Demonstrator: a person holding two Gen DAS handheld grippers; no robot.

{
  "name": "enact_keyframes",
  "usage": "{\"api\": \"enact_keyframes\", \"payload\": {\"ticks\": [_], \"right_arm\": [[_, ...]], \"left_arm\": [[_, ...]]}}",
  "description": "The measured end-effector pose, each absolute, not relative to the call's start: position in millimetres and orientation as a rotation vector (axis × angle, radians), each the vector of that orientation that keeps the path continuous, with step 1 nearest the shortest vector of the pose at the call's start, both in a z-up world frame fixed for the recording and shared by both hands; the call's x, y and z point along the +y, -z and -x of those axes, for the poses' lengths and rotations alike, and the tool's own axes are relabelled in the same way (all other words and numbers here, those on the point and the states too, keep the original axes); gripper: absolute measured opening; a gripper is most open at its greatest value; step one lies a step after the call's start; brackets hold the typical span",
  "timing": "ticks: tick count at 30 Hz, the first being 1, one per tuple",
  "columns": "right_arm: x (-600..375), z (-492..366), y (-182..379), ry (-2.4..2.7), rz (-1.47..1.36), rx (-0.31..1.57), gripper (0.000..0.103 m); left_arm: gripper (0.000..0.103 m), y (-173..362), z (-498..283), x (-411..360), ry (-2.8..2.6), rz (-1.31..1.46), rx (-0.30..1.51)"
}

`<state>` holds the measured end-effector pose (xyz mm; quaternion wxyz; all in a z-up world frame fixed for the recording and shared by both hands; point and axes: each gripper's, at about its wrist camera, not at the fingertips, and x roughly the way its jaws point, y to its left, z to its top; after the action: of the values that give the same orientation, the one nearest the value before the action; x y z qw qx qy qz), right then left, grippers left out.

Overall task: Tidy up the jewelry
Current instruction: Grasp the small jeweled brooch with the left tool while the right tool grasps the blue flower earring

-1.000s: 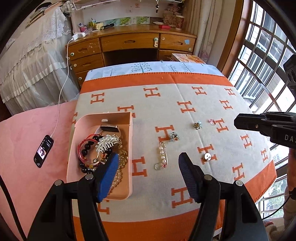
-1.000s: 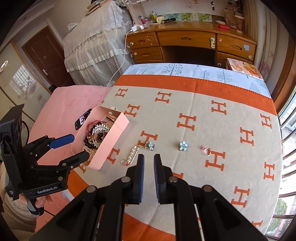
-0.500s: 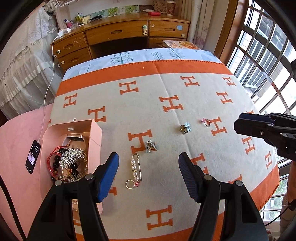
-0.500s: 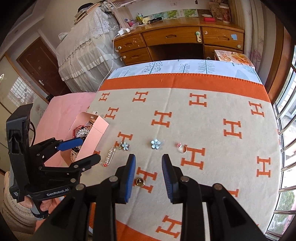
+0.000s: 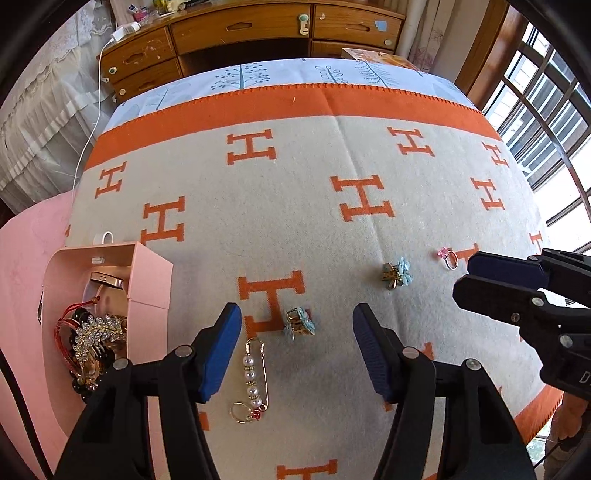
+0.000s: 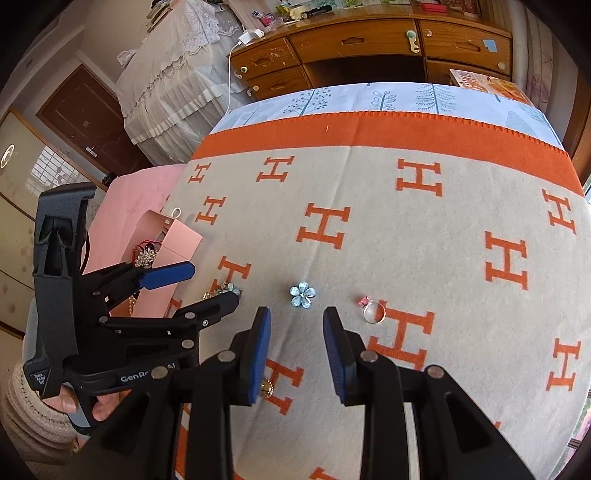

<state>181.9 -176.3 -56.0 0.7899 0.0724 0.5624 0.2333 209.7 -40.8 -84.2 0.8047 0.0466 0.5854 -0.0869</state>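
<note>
A pink box (image 5: pixel 147 280) at the blanket's left edge holds bracelets and a rhinestone comb (image 5: pixel 94 332); it also shows in the right wrist view (image 6: pixel 177 243). Loose on the blanket lie a pearl pin (image 5: pixel 253 376), a blue clip (image 5: pixel 299 323), a blue flower (image 5: pixel 397 273) (image 6: pixel 302 294), a pink-stone ring (image 5: pixel 448 258) (image 6: pixel 373 312) and a small gold piece (image 6: pixel 266 388). My left gripper (image 5: pixel 295 332) is open and empty, low over the blue clip. My right gripper (image 6: pixel 297 328) is open and empty, just short of the blue flower.
The orange and beige H-patterned blanket (image 5: pixel 295 177) covers the table. A wooden desk with drawers (image 5: pixel 240 29) stands behind it. A pink-covered surface (image 5: pixel 26 251) lies to the left, windows to the right.
Both grippers moved forward and lower toward the loose jewelry. The right gripper's jaws opened from nearly shut. The left gripper shifted right, from the box to over the blue clip.
</note>
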Motion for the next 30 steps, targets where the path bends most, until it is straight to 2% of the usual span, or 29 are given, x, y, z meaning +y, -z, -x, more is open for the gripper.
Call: {"api": "enact_keyframes", "payload": {"ticks": [5,10,14,16,18,30], "right_arm": [[-166.7,-186.3,71.5,-0.518,-0.094,1.220,0.030],[-157.3,-187.7,83.7,-0.529,-0.048,1.228,0.030],[-151.8,-187.2,86.2,-0.528,-0.011,1.212,0.030],[-148.2,-187.5,87.3,-0.521,0.014,1.202,0.030],[-145.6,-188.5,90.1,-0.507,0.035,1.196,0.030],[-129.3,-178.4,90.3,-0.476,0.189,1.111,0.028]], "left_arm": [[0.043,93.3,-214.9,-43.5,0.205,-0.098,1.283],[0.039,100.0,-215.2,-42.4,0.216,-0.094,1.300],[0.027,104.4,-216.0,-40.1,0.225,-0.082,1.312],[0.025,105.0,-216.1,-39.9,0.224,-0.083,1.303],[0.015,105.1,-216.0,-38.1,0.226,-0.084,1.296],[0.014,85.9,-202.1,-26.7,0.247,-0.071,1.240]]}}
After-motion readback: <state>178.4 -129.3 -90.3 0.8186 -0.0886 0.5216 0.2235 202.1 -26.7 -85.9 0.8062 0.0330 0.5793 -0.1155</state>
